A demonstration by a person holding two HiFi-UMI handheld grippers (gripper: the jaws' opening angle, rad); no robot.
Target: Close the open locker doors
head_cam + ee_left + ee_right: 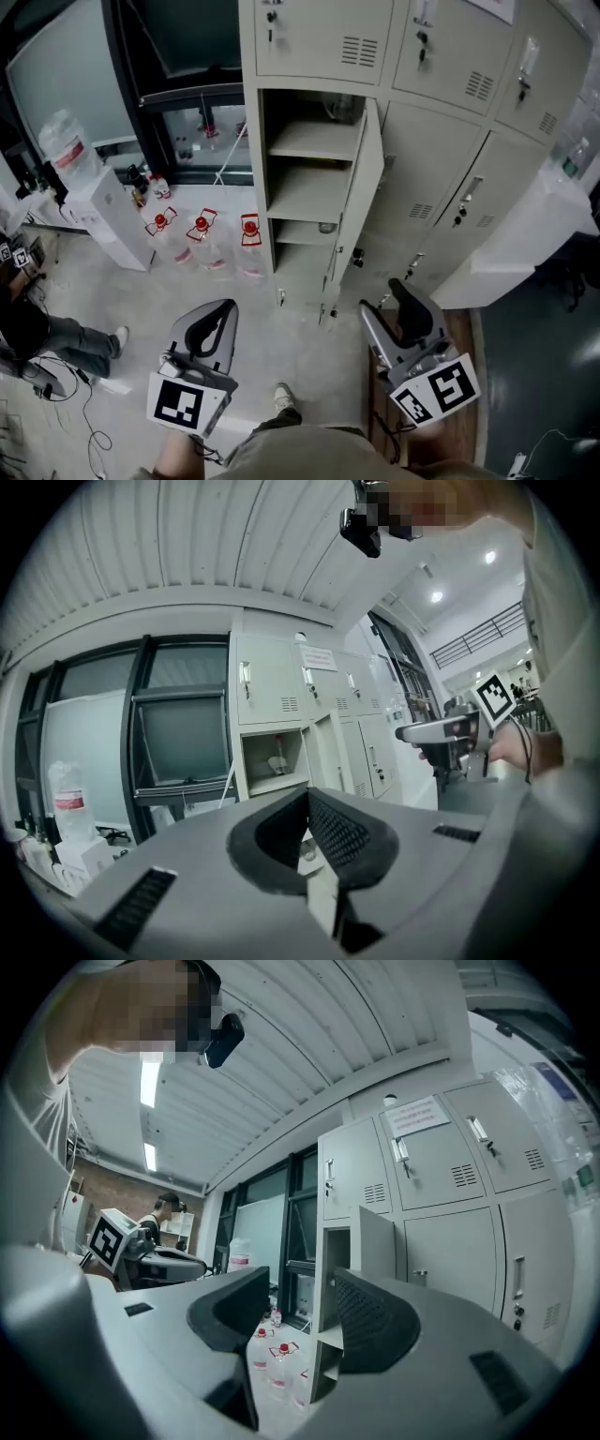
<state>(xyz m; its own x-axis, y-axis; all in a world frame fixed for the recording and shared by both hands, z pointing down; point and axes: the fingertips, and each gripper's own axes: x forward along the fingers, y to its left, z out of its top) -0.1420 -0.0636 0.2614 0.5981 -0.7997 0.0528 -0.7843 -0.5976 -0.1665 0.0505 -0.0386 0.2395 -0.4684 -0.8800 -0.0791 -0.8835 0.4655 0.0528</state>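
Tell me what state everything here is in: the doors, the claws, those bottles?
Lower-left locker door: open, swung outward.
Other locker doors: shut.
Left claw: shut, nothing in it.
Right claw: open, nothing in it.
Floor bottles: standing, red caps on.

At my 12 o'clock one tall beige metal locker [255,187] stands open, the lower-left bay of the bank. Its door [364,202] hangs upright from the 3 o'clock side, swung well out toward me so that I see it almost edge-on. Inside, pale shelves [314,141] sit one above another. The neighbouring doors [441,178], from 1 to 2 o'clock, are shut.
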